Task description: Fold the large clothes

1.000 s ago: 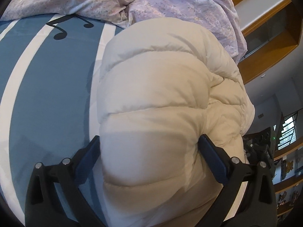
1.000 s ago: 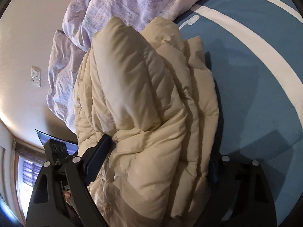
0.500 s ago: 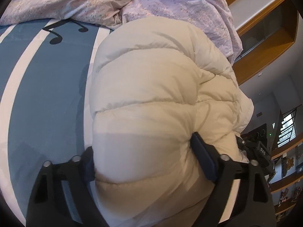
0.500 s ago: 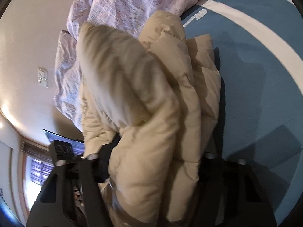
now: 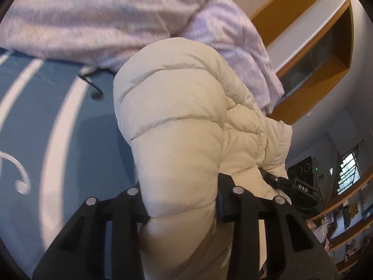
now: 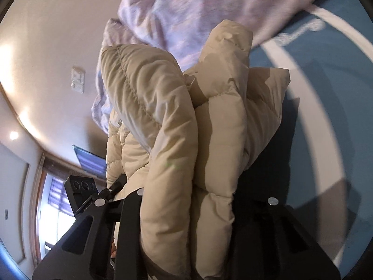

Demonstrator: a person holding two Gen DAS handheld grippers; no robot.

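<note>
A cream quilted puffer jacket [image 5: 181,126] is bunched into a thick folded bundle and held up off the blue bed sheet [image 5: 35,126]. My left gripper [image 5: 181,200] is shut on one end of the bundle, its jaws squeezing the padding. In the right wrist view the same jacket [image 6: 186,140] shows as several stacked layers, and my right gripper [image 6: 188,200] is shut on them. The right gripper [image 5: 300,186] shows at the jacket's far side in the left wrist view, and the left gripper [image 6: 91,196] shows at lower left in the right wrist view.
A crumpled lilac duvet [image 5: 98,18] lies along the far side of the bed, also in the right wrist view [image 6: 209,11]. The blue sheet has white stripes and music notes [image 6: 326,93]. Wooden wall shelves [image 5: 321,53] stand at the right. A wall and switch plate [image 6: 78,79] are at the left.
Both grippers closed from wide open onto the jacket, squeezing it narrower, and lifted the bundle off the sheet; both views tilted up toward the duvet and walls.
</note>
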